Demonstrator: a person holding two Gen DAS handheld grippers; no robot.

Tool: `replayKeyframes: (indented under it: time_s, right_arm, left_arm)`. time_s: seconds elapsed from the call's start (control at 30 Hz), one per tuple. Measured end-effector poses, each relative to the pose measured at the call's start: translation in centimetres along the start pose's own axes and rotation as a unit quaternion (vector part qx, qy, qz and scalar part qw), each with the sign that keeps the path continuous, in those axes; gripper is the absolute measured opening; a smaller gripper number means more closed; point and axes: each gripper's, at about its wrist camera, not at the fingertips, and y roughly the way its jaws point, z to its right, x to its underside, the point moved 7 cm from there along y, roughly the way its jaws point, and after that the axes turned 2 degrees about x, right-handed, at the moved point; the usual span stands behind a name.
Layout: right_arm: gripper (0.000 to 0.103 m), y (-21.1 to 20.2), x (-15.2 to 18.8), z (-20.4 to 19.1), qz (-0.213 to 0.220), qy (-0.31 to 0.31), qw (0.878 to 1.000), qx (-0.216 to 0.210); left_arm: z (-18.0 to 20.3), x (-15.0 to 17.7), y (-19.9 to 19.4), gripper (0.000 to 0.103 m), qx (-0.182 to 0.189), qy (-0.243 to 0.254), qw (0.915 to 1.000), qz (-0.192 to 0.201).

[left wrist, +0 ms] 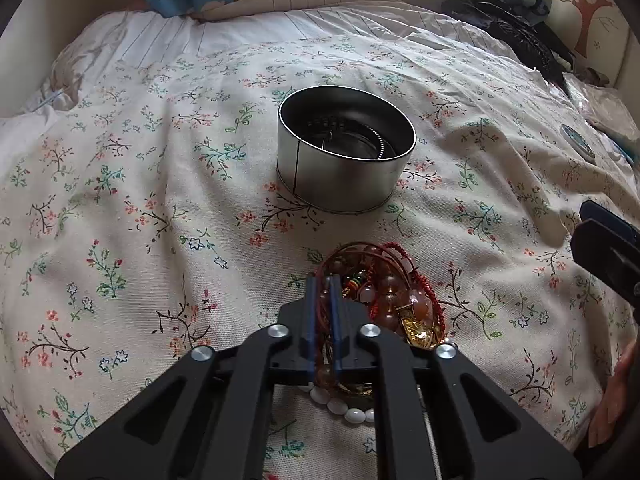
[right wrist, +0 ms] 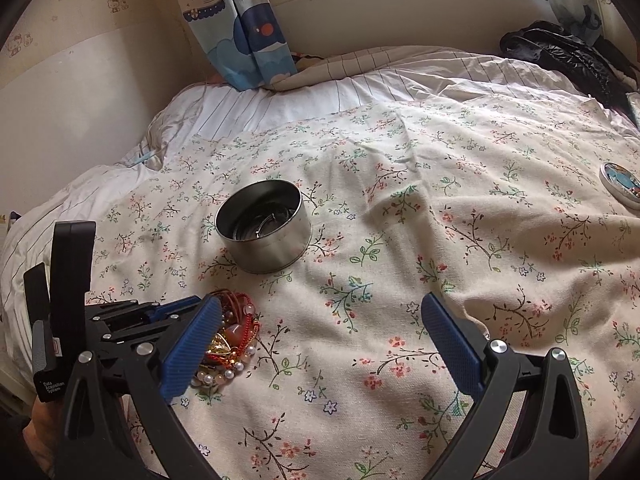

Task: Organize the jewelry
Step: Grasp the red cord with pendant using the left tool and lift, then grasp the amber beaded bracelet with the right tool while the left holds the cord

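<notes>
1. Left hand-held gripper (left wrist: 323, 300) is clamped on a bead strand in the jewelry pile (left wrist: 384, 300), near side of the bed (left wrist: 120, 200); right hand-held gripper (right wrist: 322, 344) hangs wide open, holding nothing.
2. Risk: tangled strands drag along or slip off before the tin (left wrist: 346, 148).
3. Soft, wrinkled floral bedspread; the tin could tip. Curtain (right wrist: 248, 40) and window are far.
</notes>
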Motion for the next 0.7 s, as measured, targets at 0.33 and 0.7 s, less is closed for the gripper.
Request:
replayKeyframes:
  time_s: [0.33,0.7]
  right_arm:
    - [0.096,0.9,0.9,-0.6,-0.024,-0.010,1.000,-0.002]
    - [0.095,3.0,3.6,-7.5,-0.058,-0.153,0.986,-0.033]
  left_arm:
    - [-2.3,-1.4,-5.9,0.002,0.059,-0.075,0.9893,0.110]
    - [-5.6,-2.1,-8.9,0.002,0.060,-0.142,0.9731,0.172]
